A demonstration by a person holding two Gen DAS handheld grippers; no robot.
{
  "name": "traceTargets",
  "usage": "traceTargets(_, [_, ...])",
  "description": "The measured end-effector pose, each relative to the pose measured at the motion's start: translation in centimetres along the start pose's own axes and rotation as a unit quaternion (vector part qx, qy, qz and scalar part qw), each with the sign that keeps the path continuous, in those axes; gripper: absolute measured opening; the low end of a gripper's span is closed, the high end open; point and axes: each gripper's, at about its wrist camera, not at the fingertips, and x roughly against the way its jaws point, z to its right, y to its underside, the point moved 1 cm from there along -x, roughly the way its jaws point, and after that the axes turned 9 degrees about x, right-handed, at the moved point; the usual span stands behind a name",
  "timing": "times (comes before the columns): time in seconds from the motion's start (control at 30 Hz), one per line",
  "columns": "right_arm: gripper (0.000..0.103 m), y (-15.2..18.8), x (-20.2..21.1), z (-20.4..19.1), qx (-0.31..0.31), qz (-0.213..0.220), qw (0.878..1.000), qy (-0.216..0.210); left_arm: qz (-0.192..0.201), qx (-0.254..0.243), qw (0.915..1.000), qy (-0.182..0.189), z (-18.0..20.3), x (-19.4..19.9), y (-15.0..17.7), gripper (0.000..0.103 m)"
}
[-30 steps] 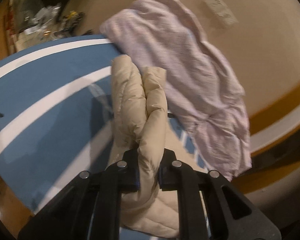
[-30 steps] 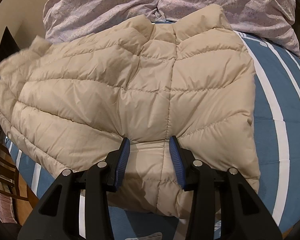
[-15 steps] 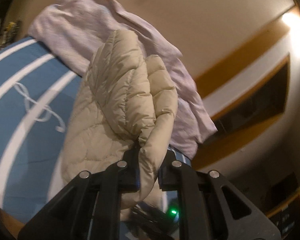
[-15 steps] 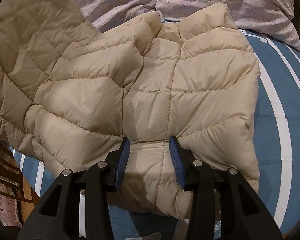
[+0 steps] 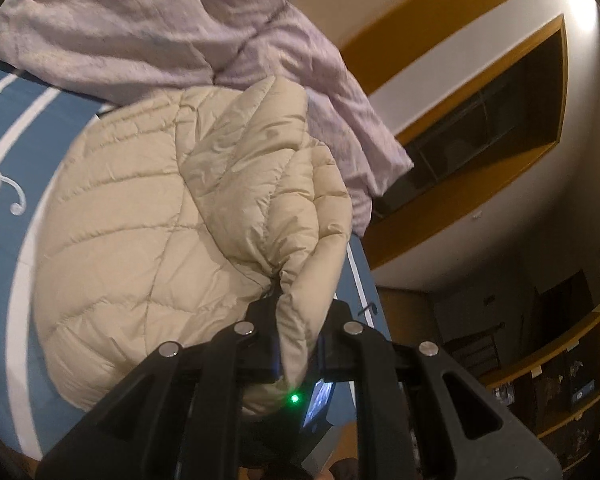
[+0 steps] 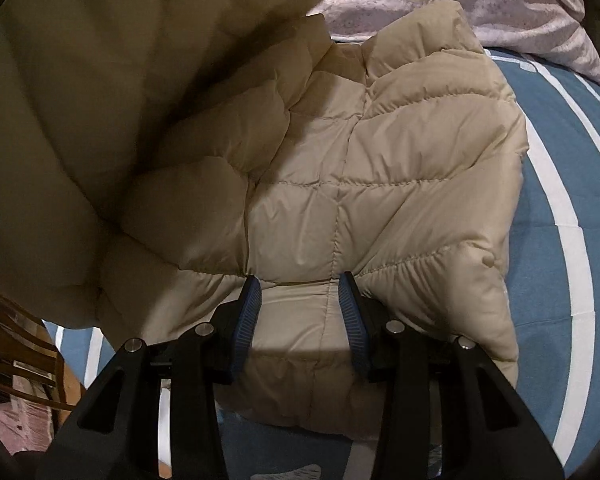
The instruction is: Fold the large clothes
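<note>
- Fold judged partway: beige puffer jacket (image 6: 360,200) spread on the blue striped bed (image 6: 560,240), its left part lifted over the body, not yet laid down.
- Left hand-held gripper (image 5: 296,344) clamped on that raised jacket edge.
- Right hand-held gripper (image 6: 300,304) apart, resting over the near hem, gripping nothing.
- Left to do: lay the flap flat, fold again.
- Crumpled lilac sheet (image 5: 160,36) at the far side, touching the collar, crowding the far end.
</note>
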Motion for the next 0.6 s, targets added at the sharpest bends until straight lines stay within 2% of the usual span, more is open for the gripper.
traceTargets(0.23, [0.043,0.4,0.7,1.5,-0.025,0.009,0.999,-0.028,-0.043,0.008,0.999,-0.012,-0.5,-3.5,1.1,0.012])
traceTargets(0.6, [0.043,1.7,2.3,3.6,-0.044,0.025,0.998,-0.043,-0.094,0.005,0.9946,-0.043,-0.9,-8.0,2.3,0.012])
